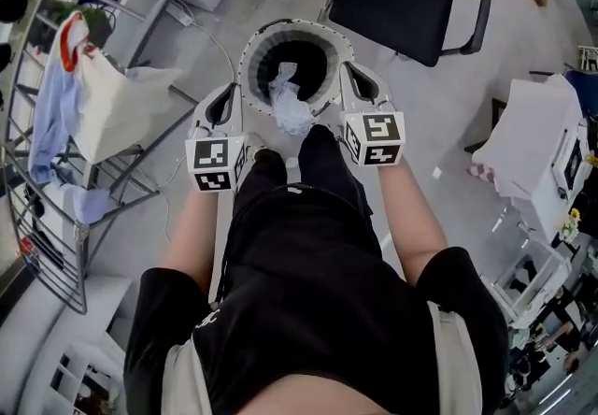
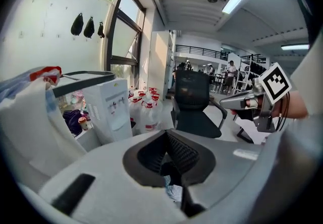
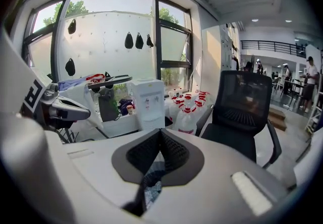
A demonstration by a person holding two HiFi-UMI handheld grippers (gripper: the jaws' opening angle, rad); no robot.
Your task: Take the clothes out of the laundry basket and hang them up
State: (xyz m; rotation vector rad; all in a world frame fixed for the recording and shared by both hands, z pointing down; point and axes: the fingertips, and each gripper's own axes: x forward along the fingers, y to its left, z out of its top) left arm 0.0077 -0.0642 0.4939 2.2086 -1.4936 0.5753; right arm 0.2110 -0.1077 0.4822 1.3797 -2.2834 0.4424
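Clothes (image 1: 288,105) at twelve o'clock in laundry basket (image 1: 250,53): left tongs (image 1: 231,88), right tongs (image 1: 355,69) (both closed, empty) should open before dipping.

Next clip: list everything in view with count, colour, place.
laundry basket: one, white rim, dark inside, on the floor
clothes: small heap, white and pale blue, in the basket
drying rack: one, grey metal, left
hung garments: several, blue and white, on the rack
office chair: one, black, beyond the basket
water dispenser: one, white, by the window
water bottles: several, clear with red caps, beside the dispenser
left gripper: one, grey, shut, empty, left of the basket
right gripper: one, grey, shut, empty, right of the basket
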